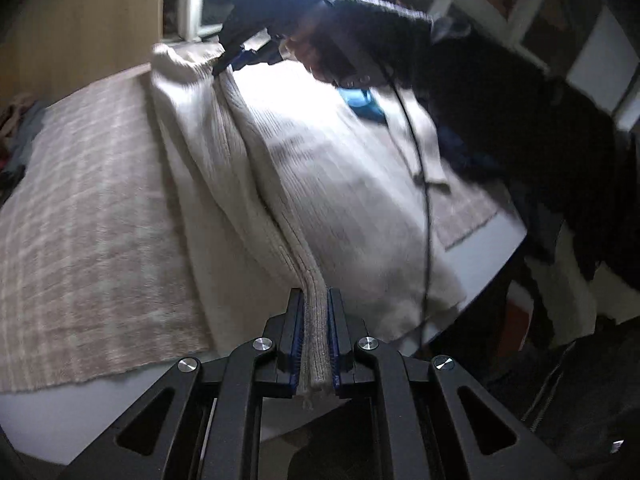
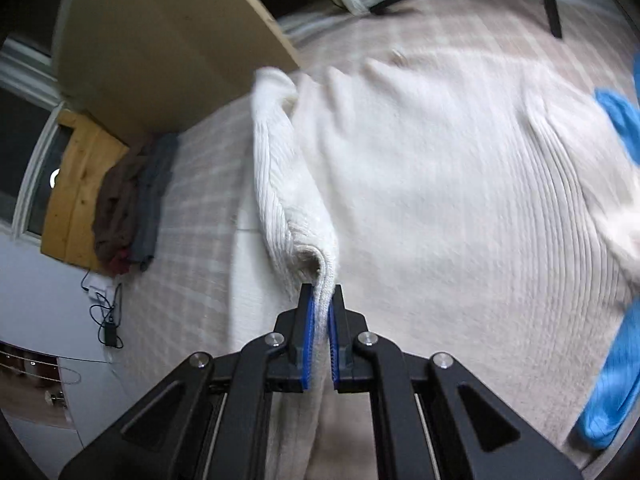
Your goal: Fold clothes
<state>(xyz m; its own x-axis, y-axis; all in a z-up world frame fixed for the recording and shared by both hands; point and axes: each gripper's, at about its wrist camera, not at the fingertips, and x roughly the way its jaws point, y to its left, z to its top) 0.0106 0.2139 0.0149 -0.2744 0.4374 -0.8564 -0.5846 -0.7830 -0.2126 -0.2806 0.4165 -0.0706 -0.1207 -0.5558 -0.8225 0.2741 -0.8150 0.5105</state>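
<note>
A cream ribbed knit sweater [image 1: 320, 184] lies spread over a beige checked blanket [image 1: 80, 216] on a bed. My left gripper [image 1: 316, 300] is shut on a folded ribbed edge of the sweater, and the fabric rises in a ridge from its blue pads. At the top of the left wrist view my right gripper [image 1: 224, 65], held by a hand in a dark sleeve [image 1: 372, 28], pinches the sweater's far corner. In the right wrist view the right gripper [image 2: 321, 296] is shut on a hem of the sweater [image 2: 440, 184], with the cloth lifted into a fold.
A blue garment [image 2: 616, 376] lies at the right edge of the sweater. Dark folded clothes [image 2: 132, 200] are piled at the bed's far left beside a wooden panel [image 2: 76, 184]. A black cable [image 1: 420, 184] hangs across the sweater. The bed's white edge [image 1: 488, 256] drops off at right.
</note>
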